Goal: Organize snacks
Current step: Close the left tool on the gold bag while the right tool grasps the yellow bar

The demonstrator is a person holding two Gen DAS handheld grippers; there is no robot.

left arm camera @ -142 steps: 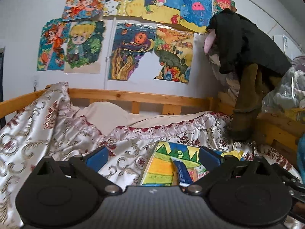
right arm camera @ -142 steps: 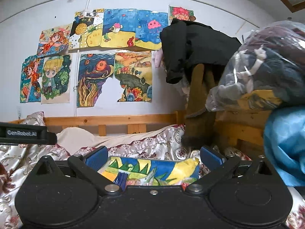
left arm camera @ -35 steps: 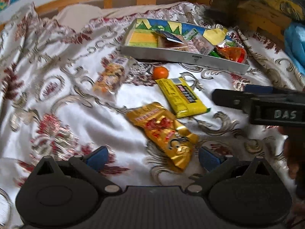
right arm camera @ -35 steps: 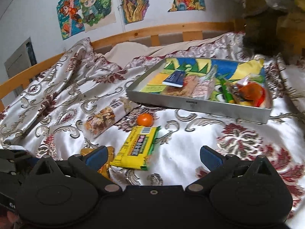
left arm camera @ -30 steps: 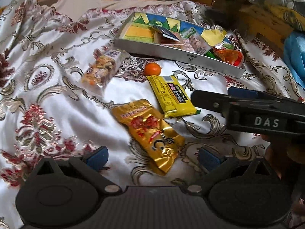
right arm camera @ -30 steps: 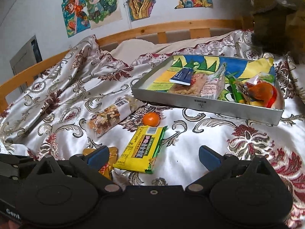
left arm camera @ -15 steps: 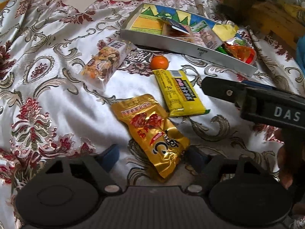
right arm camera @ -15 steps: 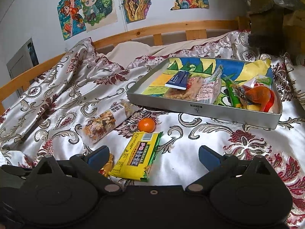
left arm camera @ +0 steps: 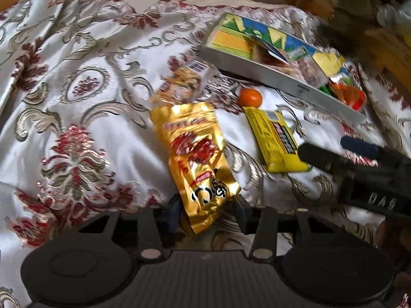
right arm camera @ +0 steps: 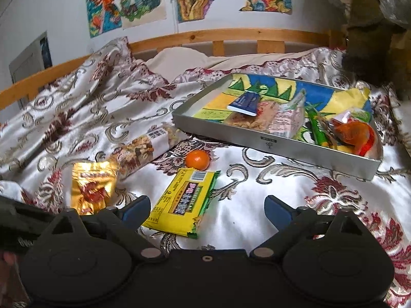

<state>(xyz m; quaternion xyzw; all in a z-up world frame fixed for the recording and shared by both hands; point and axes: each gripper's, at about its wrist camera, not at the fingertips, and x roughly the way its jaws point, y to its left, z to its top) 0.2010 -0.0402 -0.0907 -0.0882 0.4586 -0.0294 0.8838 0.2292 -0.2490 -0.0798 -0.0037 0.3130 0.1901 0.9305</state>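
Observation:
My left gripper [left arm camera: 208, 211] is shut on the near end of a gold snack pouch [left arm camera: 196, 154], which stands lifted off the bedspread; the pouch also shows in the right wrist view [right arm camera: 90, 187]. A yellow snack pack [left arm camera: 276, 141] [right arm camera: 183, 201], a small orange [left arm camera: 250, 97] [right arm camera: 197, 159] and a clear nut-bar pack [left arm camera: 182, 83] [right arm camera: 143, 151] lie on the bedspread. A grey metal tray [right arm camera: 272, 141] [left arm camera: 257, 70] holds several snacks. My right gripper [right arm camera: 207, 209] is open and empty, just above the yellow pack.
A wooden bed rail [right arm camera: 231, 34] runs along the back below drawings on the wall [right arm camera: 128, 2]. Dark clothing and bags [right arm camera: 370, 33] pile up at the right. The right gripper's body [left arm camera: 359, 172] crosses the left wrist view at right.
My left gripper has closed on the gold pouch and raised its near end. Both grippers dropped from facing the wall to the bedspread. The right gripper stays open.

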